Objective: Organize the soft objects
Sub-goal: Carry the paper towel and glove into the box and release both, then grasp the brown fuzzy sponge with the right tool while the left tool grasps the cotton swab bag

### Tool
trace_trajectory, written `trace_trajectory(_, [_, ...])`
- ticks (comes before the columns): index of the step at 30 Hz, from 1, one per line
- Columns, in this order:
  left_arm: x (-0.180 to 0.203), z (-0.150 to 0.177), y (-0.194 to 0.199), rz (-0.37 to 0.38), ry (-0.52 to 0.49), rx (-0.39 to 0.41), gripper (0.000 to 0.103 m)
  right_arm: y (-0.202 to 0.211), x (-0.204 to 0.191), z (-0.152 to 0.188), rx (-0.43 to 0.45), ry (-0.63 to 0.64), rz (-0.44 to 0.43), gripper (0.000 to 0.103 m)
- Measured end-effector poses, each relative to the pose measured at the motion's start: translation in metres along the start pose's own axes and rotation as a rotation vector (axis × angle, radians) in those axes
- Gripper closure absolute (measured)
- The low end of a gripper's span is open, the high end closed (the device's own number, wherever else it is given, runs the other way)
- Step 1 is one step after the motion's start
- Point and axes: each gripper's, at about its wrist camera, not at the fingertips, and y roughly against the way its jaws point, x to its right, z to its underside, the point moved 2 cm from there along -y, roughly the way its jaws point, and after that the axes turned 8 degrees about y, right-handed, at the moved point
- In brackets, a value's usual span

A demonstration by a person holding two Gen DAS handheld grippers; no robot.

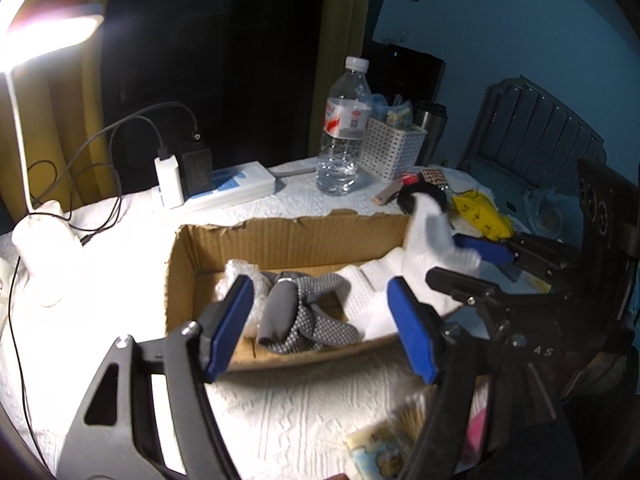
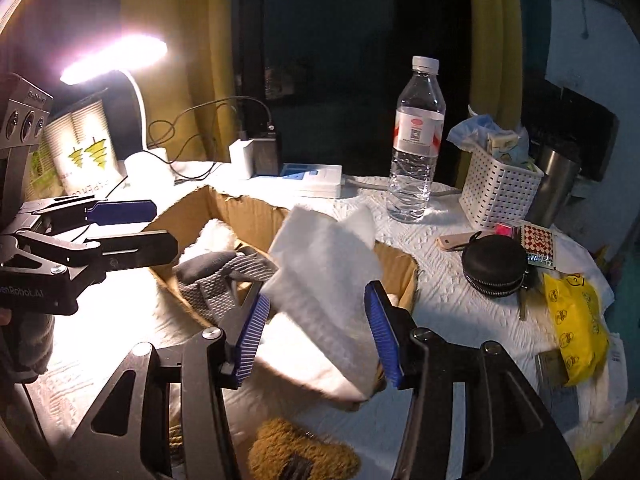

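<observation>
From the left wrist view, the left hand-held gripper [image 1: 320,324] stood with its blue-padded jaws spread and nothing pinched between them. It hung over the near wall of a shallow, torn brown cardboard box [image 1: 280,232] on a desk covered in white embossed paper [image 1: 280,412]. Directly ahead of it, inside the box, lay a grey knitted glove with a dotted palm [image 1: 308,316], its long axis running slantwise across the box floor. Crumpled clear bubble wrap [image 1: 234,276] sat at the glove's left. To the right, a white quilted foam sheet [image 1: 432,236] filled that end of the box, with the right hand-held gripper [image 1: 460,260] against it.

From the right wrist view, the right hand-held gripper [image 2: 318,338] was also spread, and the white sheet [image 2: 324,280] lay loosely between its jaws, draped over the box rim; the pads did not appear to press it. The sheet's long axis ran away from the jaws into the box. The glove [image 2: 224,276] lay ahead and left, closer to the left hand-held gripper [image 2: 136,224]. A brown fuzzy item [image 2: 296,452] waited on the desk, near the right hand, outside the box.
</observation>
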Motion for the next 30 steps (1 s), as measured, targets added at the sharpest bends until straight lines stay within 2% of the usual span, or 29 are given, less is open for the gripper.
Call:
trace_trajectory(4, [-0.003, 0.004, 0.014, 0.001, 0.008, 0.016, 0.032, -0.009, -0.006, 0.002, -0.021, -0.045, -0.085, 0.049])
trace_trajectory(9, [-0.013, 0.01, 0.029, -0.014, 0.029, 0.03, 0.032, -0.041, -0.004, 0.012, -0.087, -0.186, -0.219, 0.047])
trace_trajectory(17, [-0.035, 0.019, 0.037, -0.044, 0.08, 0.031, 0.032, -0.048, 0.001, 0.005, -0.068, -0.207, -0.18, 0.041])
trace_trajectory(24, [-0.038, 0.02, 0.042, -0.035, 0.081, 0.037, 0.032, -0.016, 0.003, -0.007, 0.005, -0.169, -0.09, 0.04])
trace_trajectory(30, [-0.029, 0.022, 0.054, -0.01, 0.075, 0.053, 0.032, 0.008, -0.001, -0.009, 0.025, -0.147, -0.048, 0.04])
